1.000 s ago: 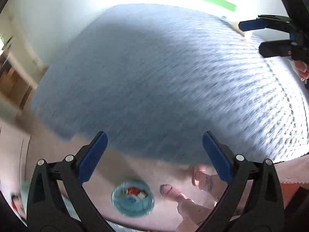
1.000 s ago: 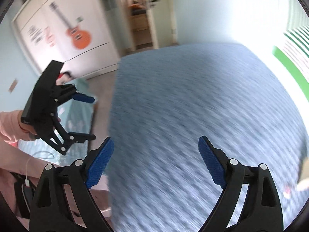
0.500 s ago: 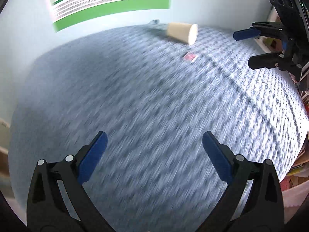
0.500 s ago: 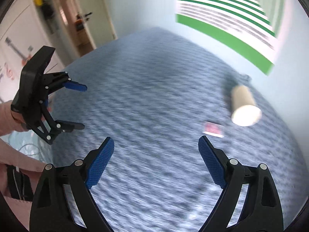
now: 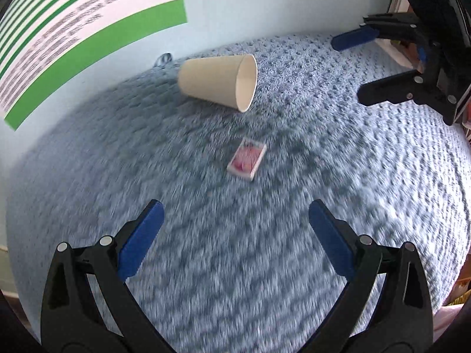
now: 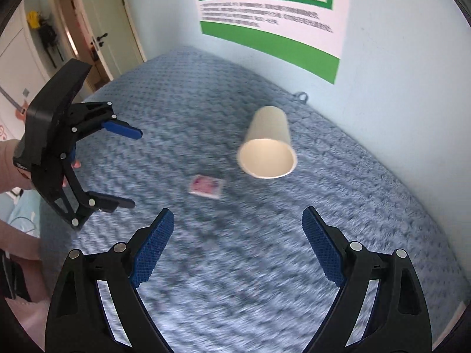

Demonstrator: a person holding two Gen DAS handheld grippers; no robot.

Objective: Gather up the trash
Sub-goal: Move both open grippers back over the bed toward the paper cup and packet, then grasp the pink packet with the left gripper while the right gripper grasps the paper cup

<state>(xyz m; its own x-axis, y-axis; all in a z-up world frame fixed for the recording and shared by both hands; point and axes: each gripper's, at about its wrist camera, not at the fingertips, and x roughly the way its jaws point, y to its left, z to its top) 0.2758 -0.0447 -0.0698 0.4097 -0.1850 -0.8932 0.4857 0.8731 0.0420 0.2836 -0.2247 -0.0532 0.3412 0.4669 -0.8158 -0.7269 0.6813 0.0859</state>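
Note:
A beige paper cup [image 5: 219, 81] lies on its side on the blue bedspread [image 5: 147, 153], near the wall; it also shows in the right wrist view [image 6: 268, 147]. A small pink and white packet [image 5: 246, 158] lies flat just in front of it, seen too in the right wrist view [image 6: 206, 186]. My left gripper [image 5: 234, 220] is open and empty, short of the packet. My right gripper [image 6: 238, 229] is open and empty, short of the packet and cup. Each gripper shows in the other's view: the right [image 5: 353, 64], the left [image 6: 129, 167].
A green and white striped poster [image 6: 273, 14] hangs on the pale wall behind the bed. A small metal ring [image 6: 300, 96] lies at the bed's far edge by the wall. A door [image 6: 112, 26] stands far left. The bed's edge drops off at right [image 5: 459, 206].
Both views have swung from the bed's near side and floor toward the wall end. The cup and packet have come into view and grown closer. Both grippers stay open.

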